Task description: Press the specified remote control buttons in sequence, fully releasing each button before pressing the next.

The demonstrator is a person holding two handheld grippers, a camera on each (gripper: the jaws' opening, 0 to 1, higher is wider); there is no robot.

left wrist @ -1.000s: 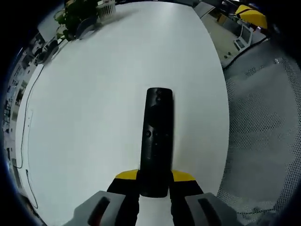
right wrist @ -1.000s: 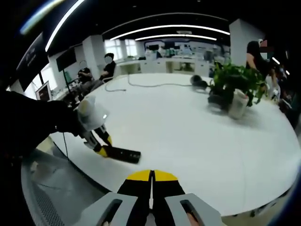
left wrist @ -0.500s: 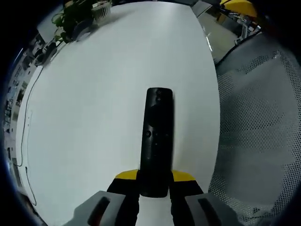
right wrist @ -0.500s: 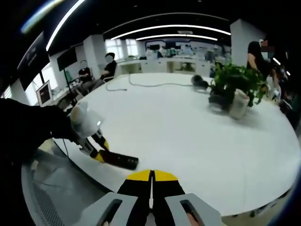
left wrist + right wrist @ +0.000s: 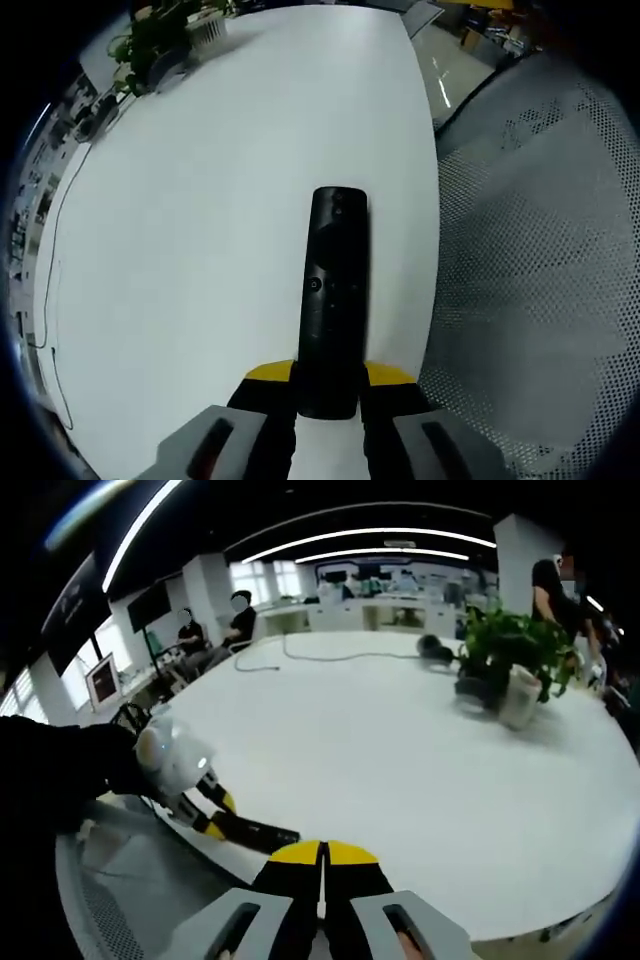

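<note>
A long black remote control (image 5: 333, 290) with small round buttons points away from me in the left gripper view. My left gripper (image 5: 329, 385) is shut on its near end, yellow-tipped jaws pressed to both sides, above the white table (image 5: 200, 220) near its edge. In the right gripper view my right gripper (image 5: 322, 858) is shut, jaws together with nothing between them, held over the table's near edge. To its left there, the left gripper (image 5: 205, 815) holds the remote control (image 5: 255, 833) out level, a dark sleeve (image 5: 50, 780) behind it.
A potted plant (image 5: 510, 665) in a white pot stands at the table's far right, with a dark object and a cable (image 5: 340, 658) beyond. A grey mesh chair (image 5: 530, 290) lies right of the table edge. People sit and stand in the background.
The left gripper with the remote has drawn back toward the table's edge, lower and further left in the right gripper view. The mesh chair fills more of the left gripper view. Right gripper stays shut.
</note>
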